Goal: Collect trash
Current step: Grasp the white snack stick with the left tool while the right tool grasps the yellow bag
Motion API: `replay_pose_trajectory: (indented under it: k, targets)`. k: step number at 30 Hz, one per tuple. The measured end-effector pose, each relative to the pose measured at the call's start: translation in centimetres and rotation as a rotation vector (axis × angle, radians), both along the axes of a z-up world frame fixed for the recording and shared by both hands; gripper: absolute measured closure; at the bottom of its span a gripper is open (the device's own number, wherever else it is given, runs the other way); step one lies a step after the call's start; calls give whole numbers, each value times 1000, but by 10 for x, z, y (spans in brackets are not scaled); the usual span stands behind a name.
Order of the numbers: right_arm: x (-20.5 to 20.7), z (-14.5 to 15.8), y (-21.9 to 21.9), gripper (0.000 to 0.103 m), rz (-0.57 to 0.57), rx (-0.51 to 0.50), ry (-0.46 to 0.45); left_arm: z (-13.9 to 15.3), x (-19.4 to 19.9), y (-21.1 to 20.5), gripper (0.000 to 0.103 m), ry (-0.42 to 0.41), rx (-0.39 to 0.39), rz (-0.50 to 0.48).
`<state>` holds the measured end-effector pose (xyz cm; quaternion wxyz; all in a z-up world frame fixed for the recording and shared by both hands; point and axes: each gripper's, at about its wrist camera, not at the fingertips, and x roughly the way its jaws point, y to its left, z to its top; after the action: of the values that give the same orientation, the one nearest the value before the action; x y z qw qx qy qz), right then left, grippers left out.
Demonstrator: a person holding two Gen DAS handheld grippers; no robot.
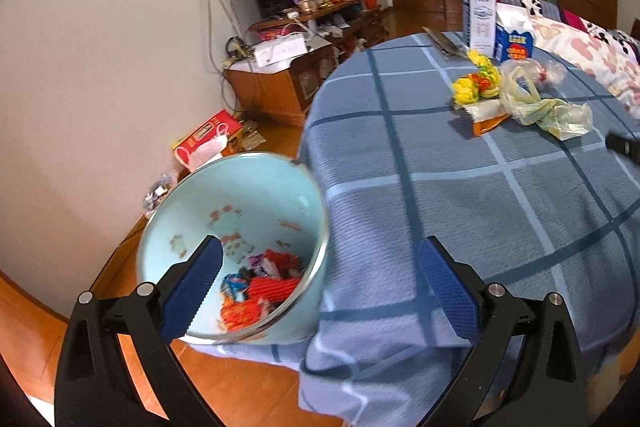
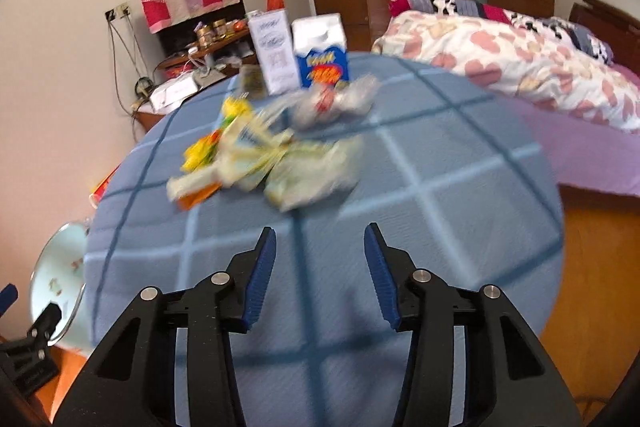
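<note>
A pale blue bin (image 1: 240,211) stands on the floor against the table's left edge, with red and orange wrappers (image 1: 256,291) in its bottom. My left gripper (image 1: 320,243) hangs open and empty above the bin's rim and the blue checked tablecloth (image 1: 480,227). Far across the table lie yellow wrappers (image 1: 476,83), an orange packet (image 1: 486,125) and a crumpled plastic bag (image 1: 548,107). In the right wrist view this trash pile (image 2: 280,163) is blurred, and my right gripper (image 2: 321,229) is open with nothing in it, short of the pile. The bin (image 2: 56,279) shows at lower left.
A white carton (image 1: 478,23) and a blue box (image 1: 514,43) stand upright at the table's far edge. A bed with a floral quilt (image 2: 520,55) lies to the right. A wooden cabinet (image 1: 280,83) and a red box (image 1: 208,139) sit by the wall.
</note>
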<state>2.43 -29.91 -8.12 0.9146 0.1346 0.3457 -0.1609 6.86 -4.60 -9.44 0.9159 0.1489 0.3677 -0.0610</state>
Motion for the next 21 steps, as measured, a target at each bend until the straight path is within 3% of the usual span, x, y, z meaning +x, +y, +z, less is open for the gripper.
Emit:
replay_pose_trajectory:
  k: [3,7,9,12,14,15,17,21]
  targets:
    - [29,3,-5,56,124,-59,36,-1,8,-18,7,6,9,-47]
    - [67,3,-3,43,278,-141,74,3,14,-32,7,-3,6,-88]
    - [86,-1,-5,34,362,-124,94,4,19,-35,7,0,1,-95]
    - [112,-18,-12,34,417,-111,169,7,28,-41,7,11,-7,-105]
    - [119,-28,-17,48,435,-127,214,11,32,-46,7,4,-10,-122]
    - [115,-27,-17,49,461,-134,211,11,34,-47,7,0,-10,-130]
    - [106,-25,-16,67,493,-151,218,13,39,-55,7,-11,-2,-151]
    - [70,-18,-19,74,514,-187,235,13,54,-75,7,-18,-11,-195]
